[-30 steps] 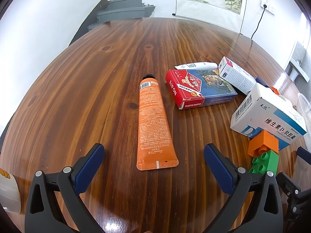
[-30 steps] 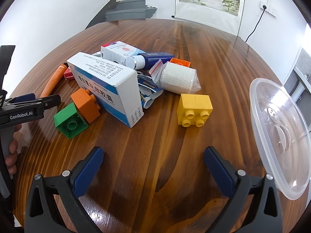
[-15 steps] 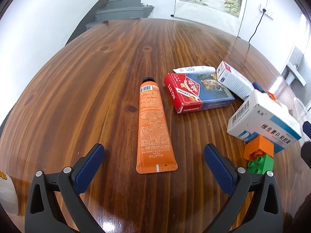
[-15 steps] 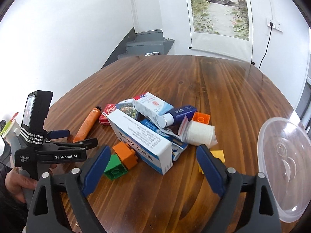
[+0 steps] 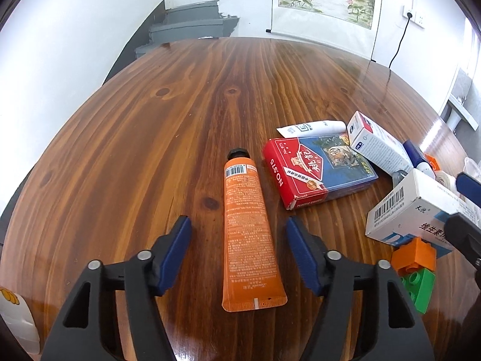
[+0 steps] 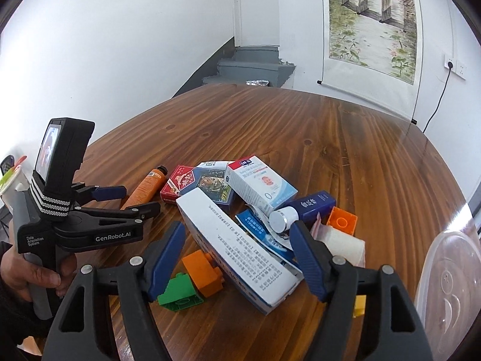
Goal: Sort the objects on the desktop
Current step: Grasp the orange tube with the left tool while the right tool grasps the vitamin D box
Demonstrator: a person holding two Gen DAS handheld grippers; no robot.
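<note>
Left hand-held gripper: angled down over the surface, jaws closing, half narrowed, straddling the lower body of the orange tube. Pads not yet pressing; tube flat between them, cap pointing away, lengthwise along the fingers, probably so that the closing pads meet its flat sides.

Just right of that hand-held gripper: red and blue card box, flat, apart from the tube, leaving room for the right pad.

Farther right: heap of unsorted things. Long white box tilted, leaning on the heap, its near end between the pads of the right hand-held gripper, low end beside the orange brick and green brick.

Right hand-held gripper: jaws closing, moderately wide, no pad contact visible; apparently lined up for the long white box.

Beyond it: small white box resting atop the heap, dark blue bottle lying on its side.

Far right of the right hand-held gripper: clear bowl, likely a sorting destination.
</note>
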